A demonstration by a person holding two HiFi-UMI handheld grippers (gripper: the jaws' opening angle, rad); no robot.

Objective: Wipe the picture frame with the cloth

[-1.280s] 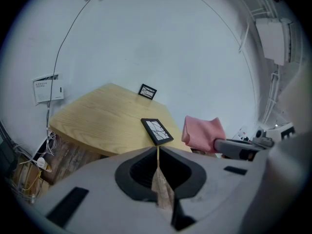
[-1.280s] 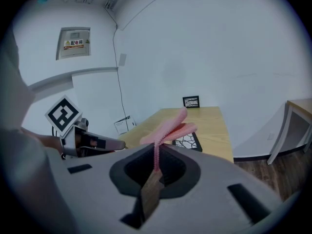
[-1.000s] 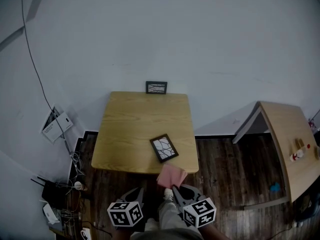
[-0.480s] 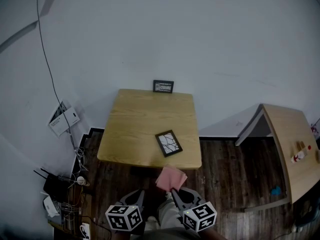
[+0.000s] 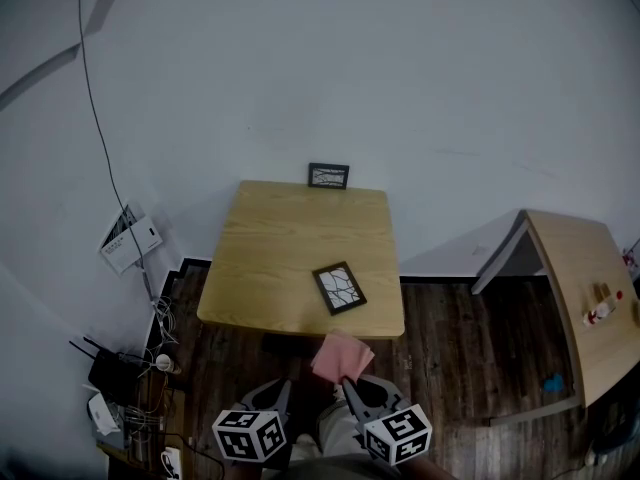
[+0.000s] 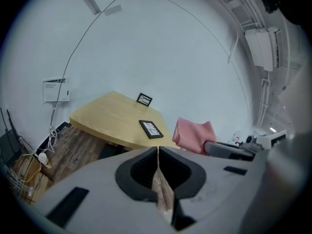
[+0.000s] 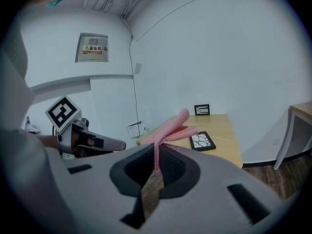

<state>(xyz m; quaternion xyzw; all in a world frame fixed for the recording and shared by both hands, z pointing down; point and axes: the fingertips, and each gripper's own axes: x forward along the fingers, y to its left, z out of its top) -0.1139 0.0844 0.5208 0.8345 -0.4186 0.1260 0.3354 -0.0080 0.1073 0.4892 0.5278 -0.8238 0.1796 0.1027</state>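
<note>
A black picture frame (image 5: pixel 339 288) lies flat near the front right of the wooden table (image 5: pixel 270 258); it also shows in the left gripper view (image 6: pixel 151 128) and the right gripper view (image 7: pixel 202 141). My right gripper (image 5: pixel 347 378) is shut on a folded pink cloth (image 5: pixel 342 357), held in the air just short of the table's front edge. The cloth (image 7: pixel 170 129) sticks out forward from the closed jaws. My left gripper (image 5: pixel 282 388) is shut and empty, level with the right one, to the left of the cloth (image 6: pixel 194 134).
A second small frame (image 5: pixel 328 176) stands upright at the table's back edge against the white wall. A slanted wooden desk (image 5: pixel 575 268) with a bottle (image 5: pixel 597 311) is at the right. Cables and boxes (image 5: pixel 125 378) clutter the floor at the left.
The head view has shifted, so the table now sits a little further right and lower in the picture. Both grippers keep their pose side by side, the cloth still gripped.
</note>
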